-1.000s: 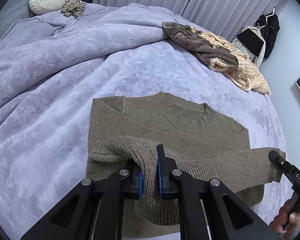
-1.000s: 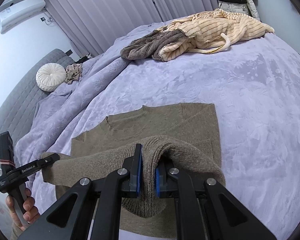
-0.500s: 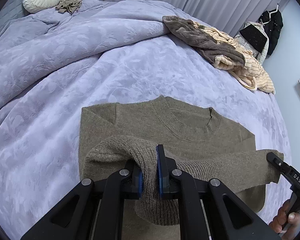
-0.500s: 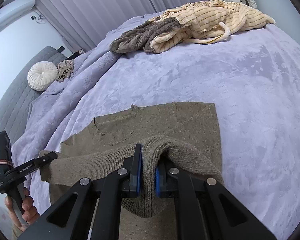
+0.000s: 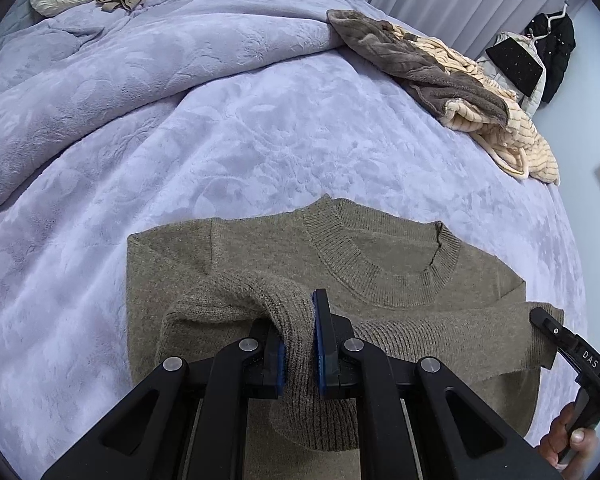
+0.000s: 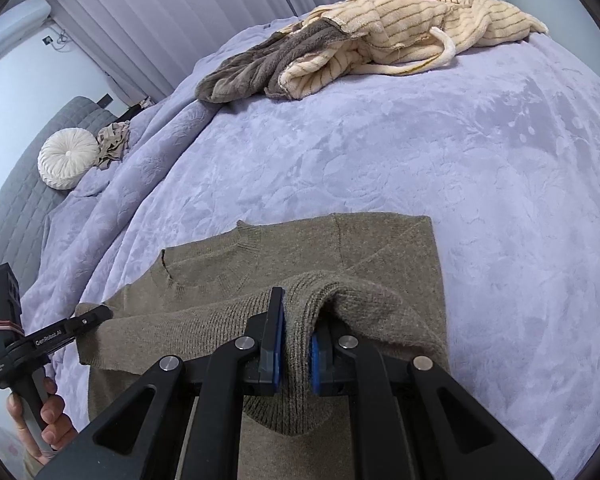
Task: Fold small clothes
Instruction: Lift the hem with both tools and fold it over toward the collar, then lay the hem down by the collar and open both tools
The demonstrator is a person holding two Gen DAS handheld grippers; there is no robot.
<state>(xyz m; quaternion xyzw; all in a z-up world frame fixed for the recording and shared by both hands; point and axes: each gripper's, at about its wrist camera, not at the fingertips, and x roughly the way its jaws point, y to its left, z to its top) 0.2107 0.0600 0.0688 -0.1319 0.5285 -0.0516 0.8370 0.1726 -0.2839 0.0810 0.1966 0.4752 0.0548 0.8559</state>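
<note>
We see an olive-brown knitted sweater (image 5: 380, 264) lying flat on a bed covered by a lavender plush blanket (image 5: 260, 128), its ribbed round neckline turned toward the far side of the bed. Its lower hem is raised off the bed and doubled over the body, stretched between our two tools.

The left gripper (image 5: 300, 344) has its blue-padded fingers (image 5: 321, 340) nearly closed, pinching a bunched fold of the sweater's ribbed hem at one corner. The right gripper (image 6: 296, 344) grips the opposite corner of the same hem in the same way, its blue pads pressed tight on the knit with a loop of cloth hanging below them. In the left wrist view we catch the right gripper at the far right edge, with a hand (image 5: 568, 436) around its handle; in the right wrist view the left gripper sits at the lower left, held by a hand (image 6: 48, 424).

Well apart from the sweater, near the far edge of the bed, lies a heap of cream striped fleece garment (image 6: 412, 24) touching a grey-brown fleece garment (image 6: 256, 64). A round white pleated cushion (image 6: 66, 158) rests beside a small crumpled beige cloth (image 6: 114, 144) at the grey quilted headboard (image 6: 16, 208). Pale pleated curtains (image 6: 160, 16) hang behind the bed.
</note>
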